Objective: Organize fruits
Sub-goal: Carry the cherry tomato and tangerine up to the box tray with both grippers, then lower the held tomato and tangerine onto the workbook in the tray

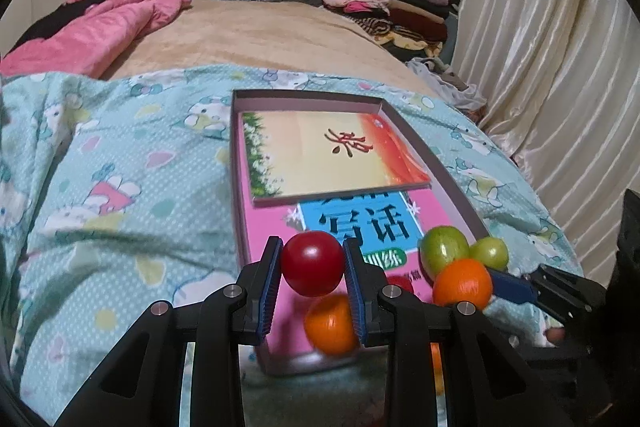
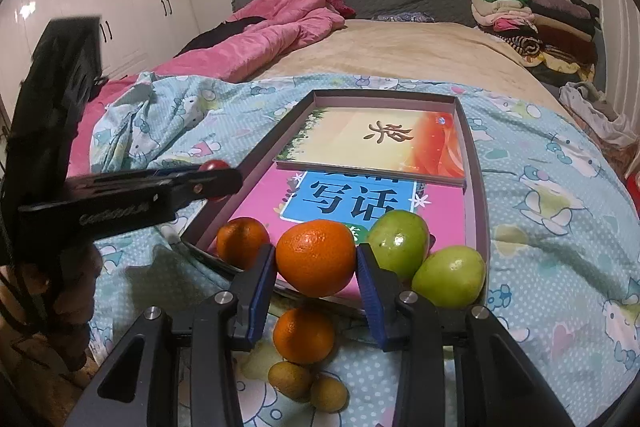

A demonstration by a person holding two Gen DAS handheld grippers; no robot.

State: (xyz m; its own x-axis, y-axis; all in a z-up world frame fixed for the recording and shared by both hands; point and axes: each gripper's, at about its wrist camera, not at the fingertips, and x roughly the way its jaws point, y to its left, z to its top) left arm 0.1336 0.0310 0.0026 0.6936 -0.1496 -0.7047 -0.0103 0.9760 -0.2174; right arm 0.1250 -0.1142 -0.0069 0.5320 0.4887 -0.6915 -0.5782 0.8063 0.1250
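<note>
Left gripper [image 1: 313,265] angled downward, its blue pads clamped on a red fruit [image 1: 312,263]. Right gripper [image 2: 316,267] angled downward too, pads pressed against an orange [image 2: 315,263].

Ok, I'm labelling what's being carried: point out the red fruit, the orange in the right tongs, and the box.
red fruit [image 1: 312,264], left wrist view, its front face.
orange [image 2: 316,257], right wrist view, its front face.
box [image 2: 478,187], right wrist view, its right wall.
</note>
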